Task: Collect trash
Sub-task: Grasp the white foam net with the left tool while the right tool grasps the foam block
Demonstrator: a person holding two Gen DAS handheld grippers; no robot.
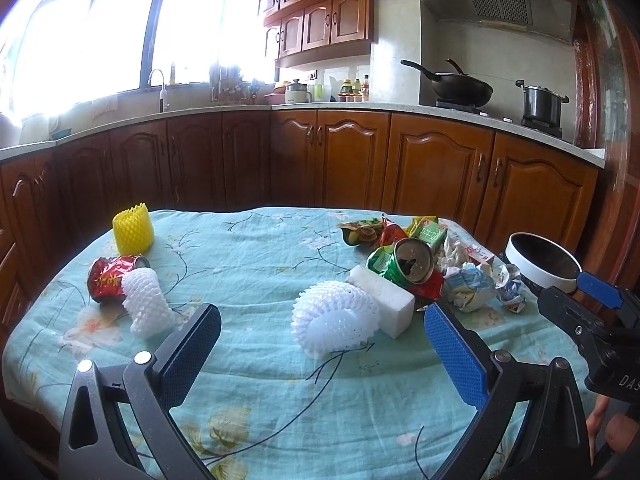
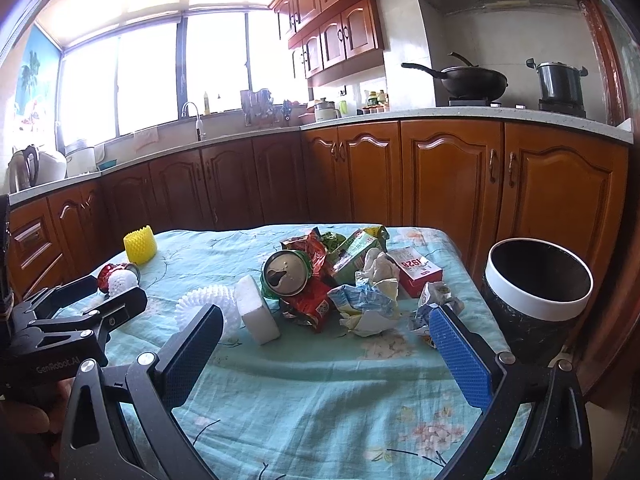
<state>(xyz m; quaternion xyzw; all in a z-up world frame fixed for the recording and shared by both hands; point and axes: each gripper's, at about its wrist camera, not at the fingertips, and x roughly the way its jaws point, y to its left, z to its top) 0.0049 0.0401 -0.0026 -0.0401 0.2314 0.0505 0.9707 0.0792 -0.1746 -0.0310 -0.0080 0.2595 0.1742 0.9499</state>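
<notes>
Left gripper [image 1: 322, 330] and right gripper [image 2: 326, 330]: jaws spread, empty, above table; trash pile [image 2: 340, 280] beside bin [image 2: 536, 300].

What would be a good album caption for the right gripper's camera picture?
Open right gripper hovers over a floral tablecloth, facing a trash pile beside a white-rimmed bin.

"1928" on the red-white box [image 2: 418, 271]; "GenRobot.AI" on the left tool [image 2: 86, 312].

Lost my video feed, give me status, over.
Both grippers, left and right, open, empty, above table. Trash pile uncollected; bin at right edge. Nothing blocking.
</notes>
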